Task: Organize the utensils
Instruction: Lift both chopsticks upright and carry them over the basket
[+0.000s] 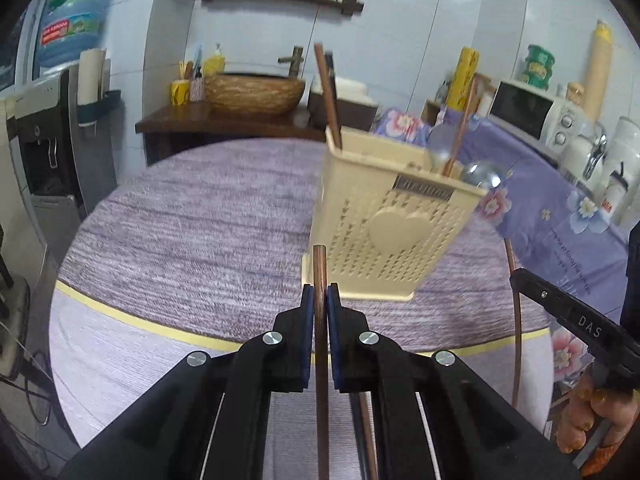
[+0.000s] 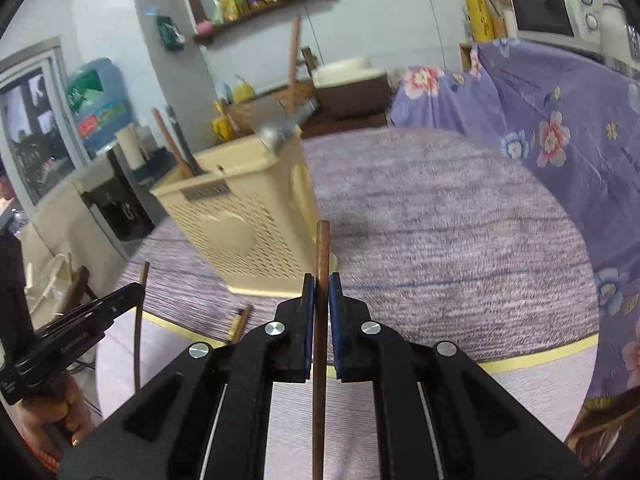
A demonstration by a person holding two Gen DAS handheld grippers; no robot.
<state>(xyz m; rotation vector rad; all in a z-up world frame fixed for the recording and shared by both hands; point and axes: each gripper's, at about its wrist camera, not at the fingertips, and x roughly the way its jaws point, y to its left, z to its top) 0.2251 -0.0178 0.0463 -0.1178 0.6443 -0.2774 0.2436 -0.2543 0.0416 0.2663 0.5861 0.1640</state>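
Left claw (image 1: 320,300) pinches a thin brown wooden chopstick (image 1: 320,272); right claw (image 2: 322,292) grips another (image 2: 322,248). The cream perforated plastic utensil basket (image 1: 384,216) stands ahead on the tabletop (blurred, apparently upright). Lift tips clear of its rim before lowering.

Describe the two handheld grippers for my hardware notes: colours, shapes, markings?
Both the left gripper and right gripper are matte black, with angular linkage arms, round silver bolts, blue pads and thin pale cables. Seen side-on, the right one carries white lettering.
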